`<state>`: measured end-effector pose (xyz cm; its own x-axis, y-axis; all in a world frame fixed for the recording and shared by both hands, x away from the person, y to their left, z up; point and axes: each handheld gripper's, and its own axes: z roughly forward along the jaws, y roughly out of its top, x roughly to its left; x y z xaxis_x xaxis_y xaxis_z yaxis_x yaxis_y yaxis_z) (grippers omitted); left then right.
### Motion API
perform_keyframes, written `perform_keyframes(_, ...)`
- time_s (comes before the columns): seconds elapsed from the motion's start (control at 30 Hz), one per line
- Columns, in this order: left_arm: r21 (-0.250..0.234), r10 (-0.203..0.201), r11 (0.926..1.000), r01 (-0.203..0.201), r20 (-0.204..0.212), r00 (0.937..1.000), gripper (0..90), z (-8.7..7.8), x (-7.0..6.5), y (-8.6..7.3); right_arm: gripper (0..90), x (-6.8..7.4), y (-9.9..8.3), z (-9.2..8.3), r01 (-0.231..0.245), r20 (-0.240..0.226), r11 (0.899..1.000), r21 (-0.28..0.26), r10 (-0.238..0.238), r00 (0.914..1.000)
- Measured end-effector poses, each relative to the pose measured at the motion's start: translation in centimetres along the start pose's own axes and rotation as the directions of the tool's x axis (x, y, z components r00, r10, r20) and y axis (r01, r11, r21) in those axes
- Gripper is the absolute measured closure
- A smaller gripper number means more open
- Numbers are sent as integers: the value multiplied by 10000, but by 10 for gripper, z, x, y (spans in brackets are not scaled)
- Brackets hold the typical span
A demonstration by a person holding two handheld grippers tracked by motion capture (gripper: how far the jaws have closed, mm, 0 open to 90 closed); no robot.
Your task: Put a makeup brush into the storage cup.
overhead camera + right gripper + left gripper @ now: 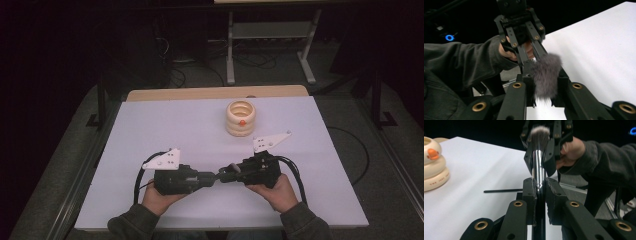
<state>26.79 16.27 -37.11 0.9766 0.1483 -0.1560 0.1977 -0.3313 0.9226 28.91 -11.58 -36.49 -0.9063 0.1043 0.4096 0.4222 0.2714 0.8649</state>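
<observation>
White table [150,130] with cream ringed duck-faced holder [240,118] near far edge.

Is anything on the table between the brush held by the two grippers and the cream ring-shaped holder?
Nothing visible stands in the way. The brush is gripped by the left gripper at its metal neck and by the right gripper around the bristles. Bare white table lies between them and the cream holder.

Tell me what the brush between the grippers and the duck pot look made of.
Brush: the neck looks like polished metal, since it mirrors light; the head is soft grey hair, probably synthetic. Duck pot: cream with a smooth, slightly glossy surface, probably ceramic or plastic; I cannot tell which.
</observation>
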Motion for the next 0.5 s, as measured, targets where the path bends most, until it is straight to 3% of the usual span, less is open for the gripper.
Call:
perform_keyframes(0.17,462,-103,9989,91,253,9996,774,4,1,0,779,1,-1,1,137,141,9991,404,-142,9998)
perform_keyframes(0.2,888,-148,9960,114,376,9992,774,7,2,1,779,3,0,1,196,251,9983,541,-210,9995)
perform_keyframes(0.23,1217,-145,9925,105,322,9994,695,8,3,2,779,5,1,-1,270,398,9968,753,-300,9988)
perform_keyframes(0.3,1773,-32,9842,-13,247,9997,639,11,2,3,780,6,4,-5,362,657,9950,930,-424,9969)
perform_keyframes(0.37,2299,99,9731,-147,220,9997,623,13,1,5,779,9,8,-9,496,843,9917,1187,-598,9946)
perform_keyframes(0.5,3021,346,9526,-359,96,9994,679,20,0,9,779,15,14,-9,816,1025,9796,1838,-1016,9895)
